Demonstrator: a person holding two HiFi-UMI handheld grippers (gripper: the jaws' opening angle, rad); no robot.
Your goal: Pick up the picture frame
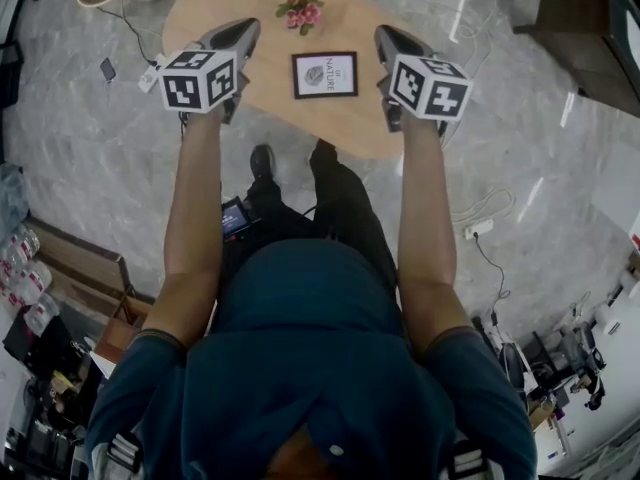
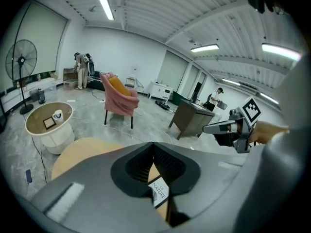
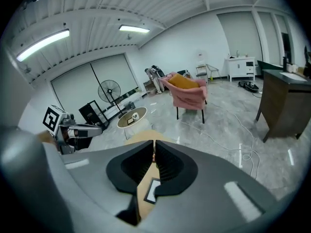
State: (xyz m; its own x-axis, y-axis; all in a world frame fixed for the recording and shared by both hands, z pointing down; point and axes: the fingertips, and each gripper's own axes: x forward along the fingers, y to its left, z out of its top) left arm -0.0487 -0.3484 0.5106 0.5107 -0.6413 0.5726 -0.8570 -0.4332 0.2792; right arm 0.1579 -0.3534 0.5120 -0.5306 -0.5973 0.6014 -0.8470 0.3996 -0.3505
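Note:
The picture frame (image 1: 325,75), black-edged with white print, lies flat on the oval wooden table (image 1: 355,18). My left gripper (image 1: 236,34) hangs over the table to the frame's left, and my right gripper (image 1: 391,37) hangs to its right. Both are shut and hold nothing, and neither touches the frame. In the left gripper view the shut jaws (image 2: 153,145) point past the frame (image 2: 159,192), which shows through the gap below them. The right gripper view shows its jaws (image 3: 154,148) almost closed, with the frame (image 3: 151,190) below.
A small bunch of pink flowers (image 1: 300,12) lies on the table beyond the frame. A round white side table (image 2: 48,119) and a pink-draped chair (image 2: 119,98) stand further off. A dark cabinet (image 1: 580,18) is at the right. Cables and a phone (image 1: 108,69) lie on the floor.

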